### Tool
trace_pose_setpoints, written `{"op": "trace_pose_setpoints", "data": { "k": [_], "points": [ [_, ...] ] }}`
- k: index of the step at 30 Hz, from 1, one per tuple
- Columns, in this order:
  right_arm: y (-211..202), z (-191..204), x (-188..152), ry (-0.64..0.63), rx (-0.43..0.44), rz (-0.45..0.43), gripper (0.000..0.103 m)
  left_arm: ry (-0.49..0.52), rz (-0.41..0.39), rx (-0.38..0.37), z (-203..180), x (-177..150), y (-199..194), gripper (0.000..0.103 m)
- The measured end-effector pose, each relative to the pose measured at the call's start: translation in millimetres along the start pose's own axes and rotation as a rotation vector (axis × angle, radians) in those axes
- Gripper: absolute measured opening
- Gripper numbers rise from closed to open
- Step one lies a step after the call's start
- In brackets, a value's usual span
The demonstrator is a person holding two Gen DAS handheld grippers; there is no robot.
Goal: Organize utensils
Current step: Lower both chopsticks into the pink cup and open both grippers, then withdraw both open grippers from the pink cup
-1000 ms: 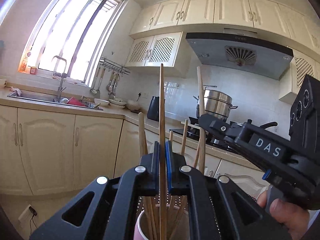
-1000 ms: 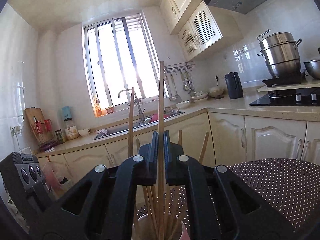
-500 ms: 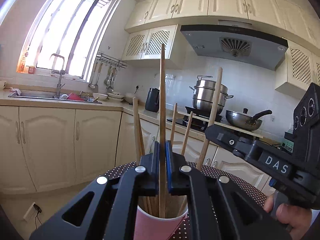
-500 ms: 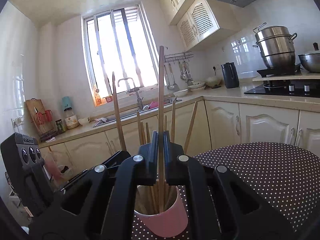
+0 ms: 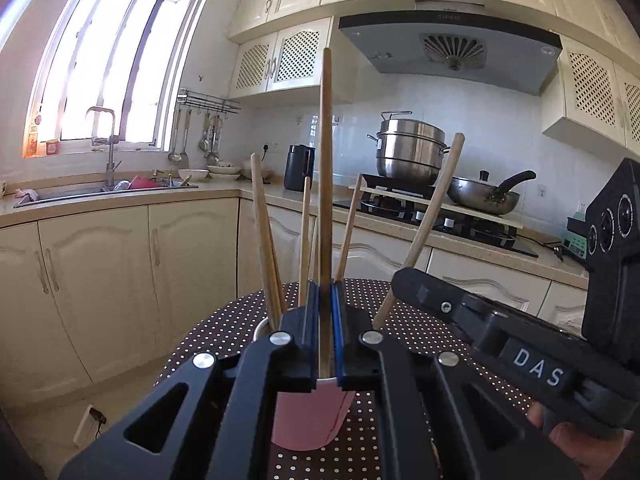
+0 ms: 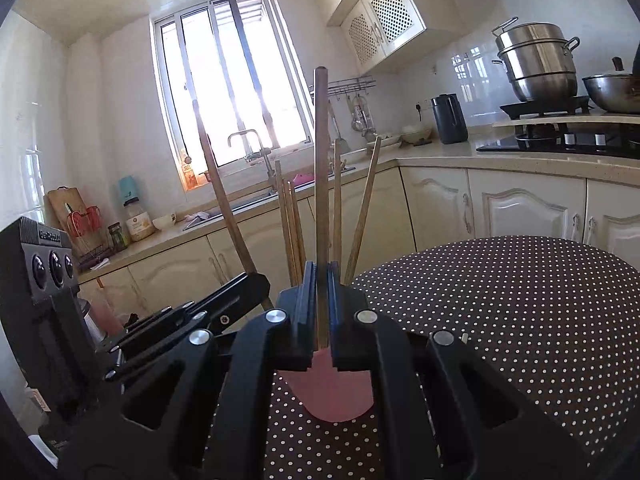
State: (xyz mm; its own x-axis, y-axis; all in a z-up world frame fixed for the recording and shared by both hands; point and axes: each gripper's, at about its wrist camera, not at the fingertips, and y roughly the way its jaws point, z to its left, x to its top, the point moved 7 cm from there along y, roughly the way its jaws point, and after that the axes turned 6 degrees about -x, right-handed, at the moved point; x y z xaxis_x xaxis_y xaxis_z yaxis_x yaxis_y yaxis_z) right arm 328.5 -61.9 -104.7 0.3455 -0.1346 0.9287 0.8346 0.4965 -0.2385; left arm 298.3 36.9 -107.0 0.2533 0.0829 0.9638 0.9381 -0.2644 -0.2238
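A pink cup stands on the dotted tablecloth and holds several wooden chopsticks. My left gripper is shut on one upright chopstick whose lower end is in the cup. My right gripper is shut on another upright chopstick over the same pink cup. The right gripper also shows in the left wrist view, with its chopstick leaning. The left gripper shows in the right wrist view.
The round table has a dark polka-dot cloth. Cream kitchen cabinets and a counter with a sink run behind. A stove with a steel pot and a pan stands at the back right.
Both grippers have lowered with their chopsticks, so the cup and the table now show more fully below them. Both stay shut on their chopsticks.
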Motion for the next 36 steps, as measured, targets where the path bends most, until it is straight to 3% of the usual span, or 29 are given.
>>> {"op": "trace_pose_setpoints", "data": {
  "k": [3,7,13,19,25,36],
  "points": [
    [-2.0,1.2,-0.1,0.01,-0.004,0.004,0.007,0.004,0.007,0.004,-1.9,1.2,-2.9,0.008],
    [-4.9,1.1,0.9,0.02,-0.015,0.005,0.007,0.012,-0.001,0.015,-2.7,4.4,-9.7,0.025],
    [-13.5,-0.5,4.1,0.032,-0.018,0.0,0.008,0.004,-0.006,0.01,-3.8,8.8,-18.0,0.029],
    [-27.4,-2.3,8.7,0.035,-0.025,-0.023,0.022,0.008,-0.013,0.016,-6.4,11.5,-25.4,0.038],
    [-45.5,-6.4,13.2,0.037,-0.04,-0.041,0.022,0.016,-0.027,0.028,-13.7,17.7,-42.0,0.051],
    [-89.7,-39.0,16.4,0.058,-0.105,-0.072,0.028,0.053,0.018,-0.001,-60.9,16.1,-47.5,0.055]
  ]
}}
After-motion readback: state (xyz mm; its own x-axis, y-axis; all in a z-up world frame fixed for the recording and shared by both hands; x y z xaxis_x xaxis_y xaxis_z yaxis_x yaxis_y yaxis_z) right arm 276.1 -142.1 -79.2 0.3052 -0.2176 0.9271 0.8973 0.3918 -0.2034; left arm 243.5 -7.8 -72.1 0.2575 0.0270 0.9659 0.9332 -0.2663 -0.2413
